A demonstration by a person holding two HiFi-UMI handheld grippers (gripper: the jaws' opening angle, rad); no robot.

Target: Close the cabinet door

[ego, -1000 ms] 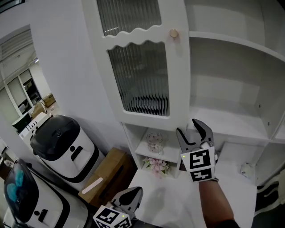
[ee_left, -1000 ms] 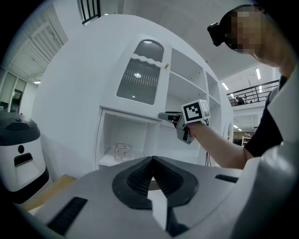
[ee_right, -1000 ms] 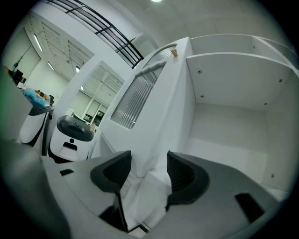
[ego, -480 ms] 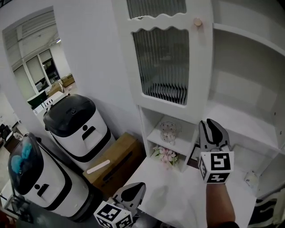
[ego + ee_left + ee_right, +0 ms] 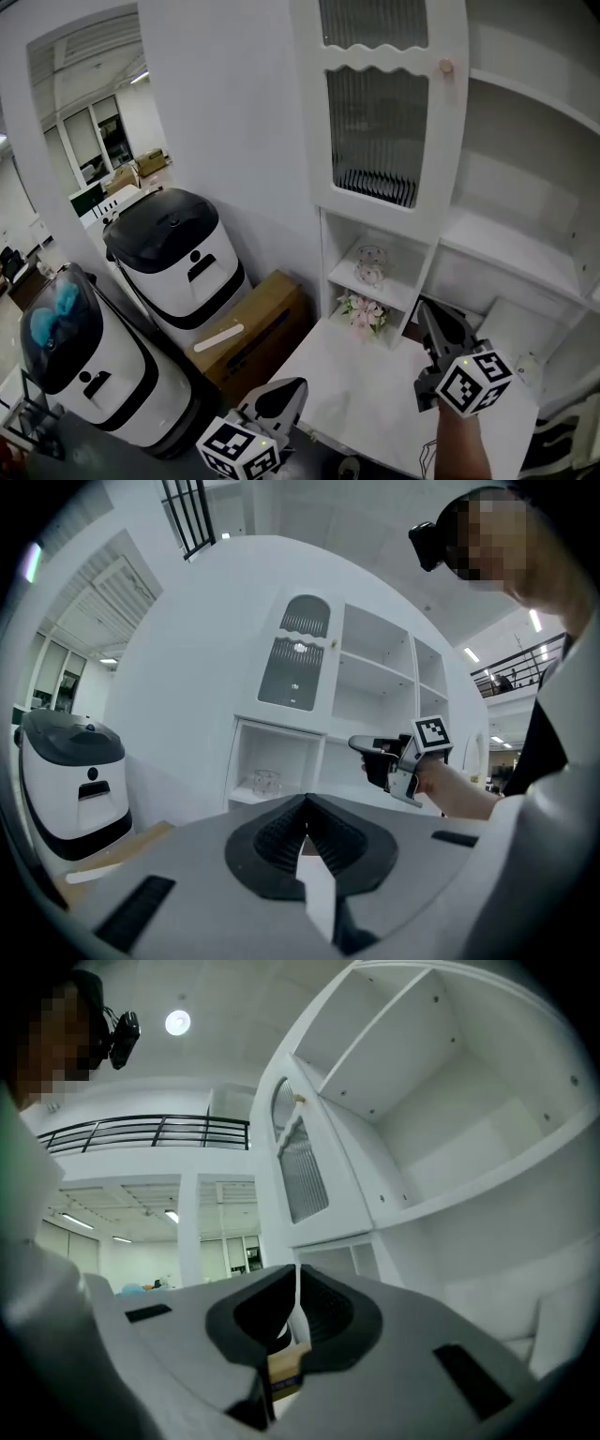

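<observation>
Tongs on left (image 5: 305, 803) clenched empty, tongs on right (image 5: 296, 1274) clenched empty, cabinet door (image 5: 380, 122) standing open, untouched

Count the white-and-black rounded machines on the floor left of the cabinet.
2. One white-and-black rounded machine stands beside the brown cardboard box; the other machine is at the lower left, nearer the camera. Others may lie outside the frame.

I seem to stand in a big office or lab hall. A white cabinet (image 5: 506, 197) with open shelves (image 5: 511, 248) stands against a plain wall (image 5: 225, 112). Two white-and-black rounded machines (image 5: 178, 258) and a cardboard box (image 5: 248, 328) are beside it. There are glass-walled rooms (image 5: 98, 155) behind and a railed gallery (image 5: 141, 1131) above.
</observation>
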